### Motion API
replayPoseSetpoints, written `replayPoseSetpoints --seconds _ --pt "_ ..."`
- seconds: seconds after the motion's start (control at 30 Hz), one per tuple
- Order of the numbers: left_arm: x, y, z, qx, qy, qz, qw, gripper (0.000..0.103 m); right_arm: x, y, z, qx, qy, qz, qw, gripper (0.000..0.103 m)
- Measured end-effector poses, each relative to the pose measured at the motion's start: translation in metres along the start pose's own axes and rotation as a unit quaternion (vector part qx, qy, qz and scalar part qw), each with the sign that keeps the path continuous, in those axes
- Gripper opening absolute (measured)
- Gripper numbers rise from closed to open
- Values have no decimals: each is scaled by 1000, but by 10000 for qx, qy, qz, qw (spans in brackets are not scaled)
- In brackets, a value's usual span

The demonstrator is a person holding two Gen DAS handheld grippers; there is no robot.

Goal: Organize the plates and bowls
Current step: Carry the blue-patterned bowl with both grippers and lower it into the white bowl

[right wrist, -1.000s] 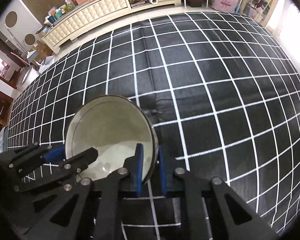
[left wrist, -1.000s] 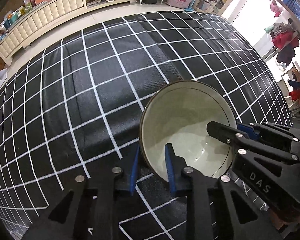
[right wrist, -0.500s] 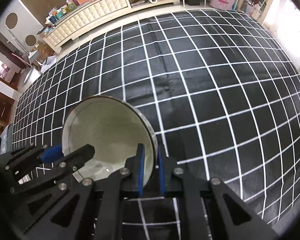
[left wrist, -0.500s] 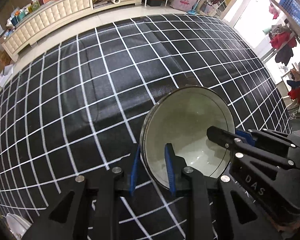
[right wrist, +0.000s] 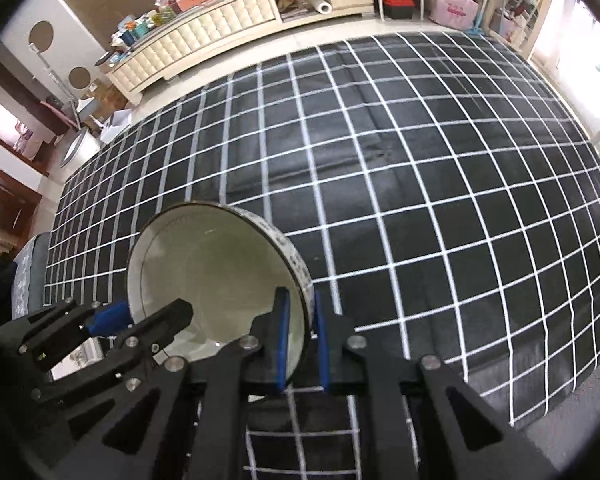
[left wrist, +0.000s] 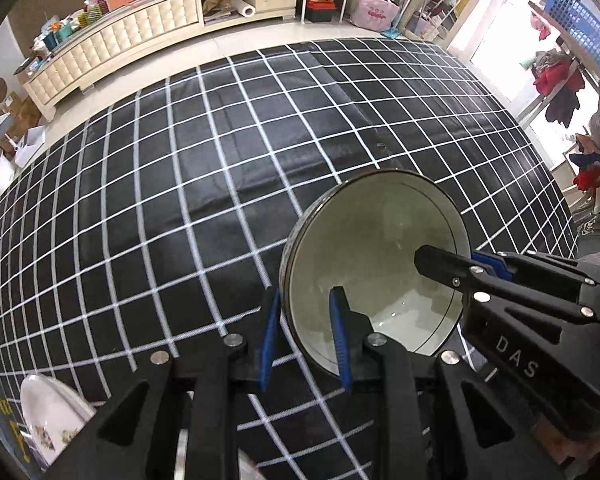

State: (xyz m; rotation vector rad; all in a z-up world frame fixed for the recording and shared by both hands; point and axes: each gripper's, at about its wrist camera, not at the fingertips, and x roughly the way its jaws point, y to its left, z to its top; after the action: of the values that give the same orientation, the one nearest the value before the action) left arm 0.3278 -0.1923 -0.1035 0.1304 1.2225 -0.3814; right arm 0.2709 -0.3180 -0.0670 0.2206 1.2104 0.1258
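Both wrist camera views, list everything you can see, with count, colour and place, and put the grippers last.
Round ceramic bowl: one, pale greenish-white inside with a dark rim and patterned outer wall, held over the cloth between both grippers.
Black cloth with white grid lines: one, covering the whole work surface.
White plate with a floral print: one, lower left corner of the left wrist view, partly hidden.
Cream tufted cabinet: one, on the floor beyond the cloth, clutter on top.
Pink bag: one, on the floor next to the cabinet.
Left gripper: black with blue pads, shut on the bowl's rim.
Right gripper: black with blue pads, shut on the opposite rim.
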Motion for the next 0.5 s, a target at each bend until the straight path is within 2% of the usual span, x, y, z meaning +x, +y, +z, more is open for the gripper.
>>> replayPoseSetpoints --seconds 0.23,0.5 --pt "-45 23 -31 -172 -209 84 9996 22 -21 42 -13 -349 -177 22 9992 16" --pt "-83 59 -72 -449 -376 118 9982 22 -21 81 -35 -644 -179 134 9977 16"
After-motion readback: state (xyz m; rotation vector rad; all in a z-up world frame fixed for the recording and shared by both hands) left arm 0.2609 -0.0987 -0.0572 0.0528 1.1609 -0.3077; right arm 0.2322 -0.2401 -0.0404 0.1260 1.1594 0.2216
